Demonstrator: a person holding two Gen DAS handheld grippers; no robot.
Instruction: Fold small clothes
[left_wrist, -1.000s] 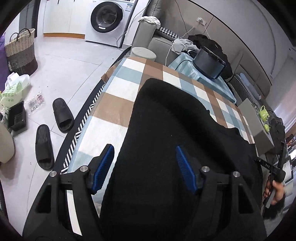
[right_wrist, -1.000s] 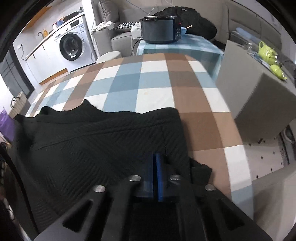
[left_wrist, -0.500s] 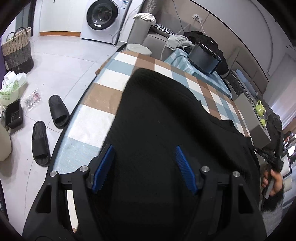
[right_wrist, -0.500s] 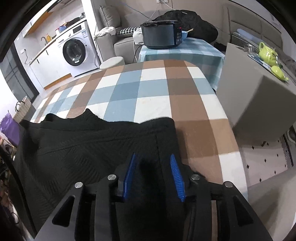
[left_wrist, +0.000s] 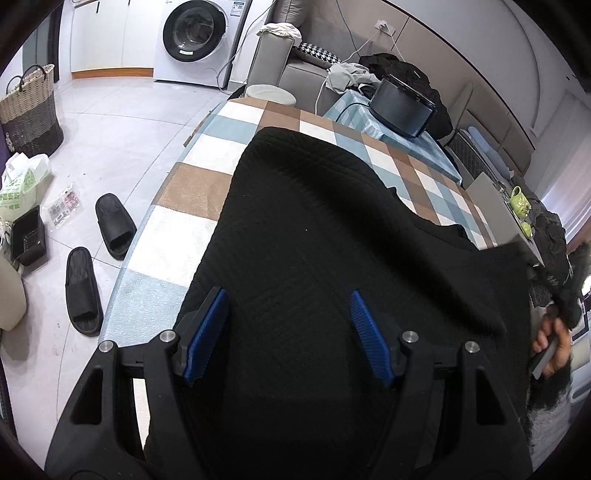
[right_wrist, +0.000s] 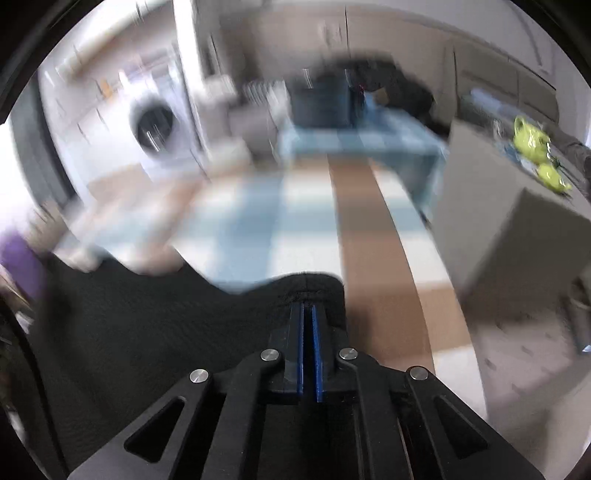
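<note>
A black textured garment (left_wrist: 314, 240) lies spread on the checked tablecloth (left_wrist: 192, 184). My left gripper (left_wrist: 288, 314) hovers over its near part, open, its blue pads (left_wrist: 207, 325) wide apart and gripping nothing. In the blurred right wrist view my right gripper (right_wrist: 307, 308) is shut on a bunched edge of the garment (right_wrist: 147, 350), lifted off the tablecloth (right_wrist: 369, 229). From the left wrist view that raised edge (left_wrist: 509, 254) stands up at the right, above a person's hand (left_wrist: 550, 343).
On the floor to the left lie two black slippers (left_wrist: 110, 221), a woven basket (left_wrist: 29, 114) and bags. A washing machine (left_wrist: 195, 37) stands at the back. A black appliance (left_wrist: 402, 107) sits on a small table beyond. A grey box with green teapots (right_wrist: 532, 140) stands to the right.
My right gripper opened over the garment's edge, closed on it again and rose with it, blurring its view. The garment's right side now stands up. The left gripper has stayed open.
</note>
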